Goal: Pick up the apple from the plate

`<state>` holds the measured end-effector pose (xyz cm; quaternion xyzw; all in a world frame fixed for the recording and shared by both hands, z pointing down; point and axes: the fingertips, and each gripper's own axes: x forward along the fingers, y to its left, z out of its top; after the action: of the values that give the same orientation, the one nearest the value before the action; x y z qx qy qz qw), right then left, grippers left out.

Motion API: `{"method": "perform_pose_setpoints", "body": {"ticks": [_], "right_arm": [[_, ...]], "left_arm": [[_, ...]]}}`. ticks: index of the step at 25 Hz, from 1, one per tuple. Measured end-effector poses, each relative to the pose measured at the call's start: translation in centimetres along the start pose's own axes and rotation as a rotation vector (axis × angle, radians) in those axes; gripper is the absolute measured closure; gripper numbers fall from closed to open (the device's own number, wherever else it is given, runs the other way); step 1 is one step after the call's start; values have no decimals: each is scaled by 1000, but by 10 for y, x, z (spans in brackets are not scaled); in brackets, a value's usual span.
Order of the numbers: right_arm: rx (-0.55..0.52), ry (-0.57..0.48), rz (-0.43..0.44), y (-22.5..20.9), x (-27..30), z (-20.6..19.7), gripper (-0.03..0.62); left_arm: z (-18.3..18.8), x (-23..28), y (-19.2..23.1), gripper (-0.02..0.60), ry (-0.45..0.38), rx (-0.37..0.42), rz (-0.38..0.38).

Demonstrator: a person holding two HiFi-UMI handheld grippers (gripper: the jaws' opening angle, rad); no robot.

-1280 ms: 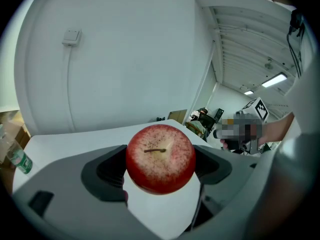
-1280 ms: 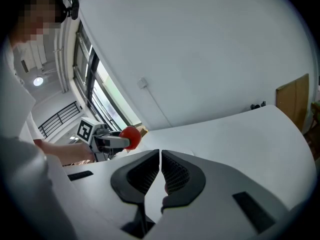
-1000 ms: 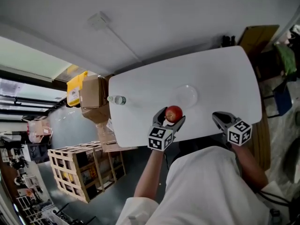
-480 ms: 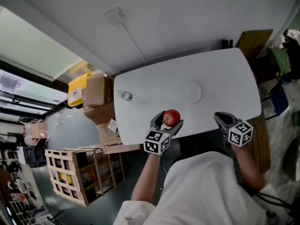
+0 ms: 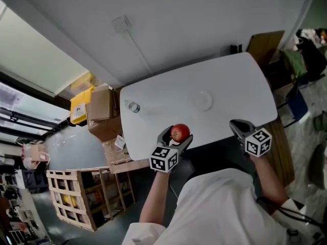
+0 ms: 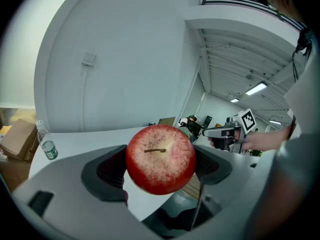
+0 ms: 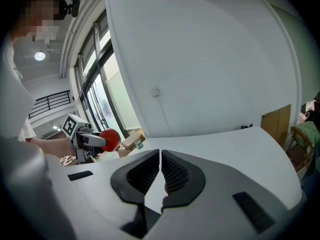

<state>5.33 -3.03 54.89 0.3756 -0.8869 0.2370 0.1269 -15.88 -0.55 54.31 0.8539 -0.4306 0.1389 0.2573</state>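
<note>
A red apple (image 5: 180, 132) (image 6: 160, 158) with its stem showing is clamped between the jaws of my left gripper (image 5: 176, 135) (image 6: 161, 165), lifted above the near edge of the white table (image 5: 225, 86). The clear plate (image 5: 201, 100) lies bare on the table, farther back and to the right of the apple. My right gripper (image 5: 236, 127) (image 7: 160, 171) is shut with nothing in it, near the table's front right edge. From the right gripper view the apple (image 7: 110, 138) and left gripper (image 7: 92, 140) show at the left.
A small water bottle (image 5: 133, 106) (image 6: 47, 146) stands at the table's left end. Cardboard boxes (image 5: 101, 106) and a wooden crate (image 5: 76, 193) sit on the floor left of the table. A brown board (image 5: 263, 45) leans at the far right.
My left gripper has drawn the apple back toward me and a little left, away from the plate. The right gripper has barely moved.
</note>
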Motion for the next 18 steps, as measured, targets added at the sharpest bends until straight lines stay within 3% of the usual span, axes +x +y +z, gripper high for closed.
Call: {"method": "perform_pose_setpoints", "body": {"ticks": [18], "right_arm": [[-66, 21, 98, -19, -10, 0, 557]], "left_arm": [[4, 13, -43, 179, -24, -43, 44]]}}
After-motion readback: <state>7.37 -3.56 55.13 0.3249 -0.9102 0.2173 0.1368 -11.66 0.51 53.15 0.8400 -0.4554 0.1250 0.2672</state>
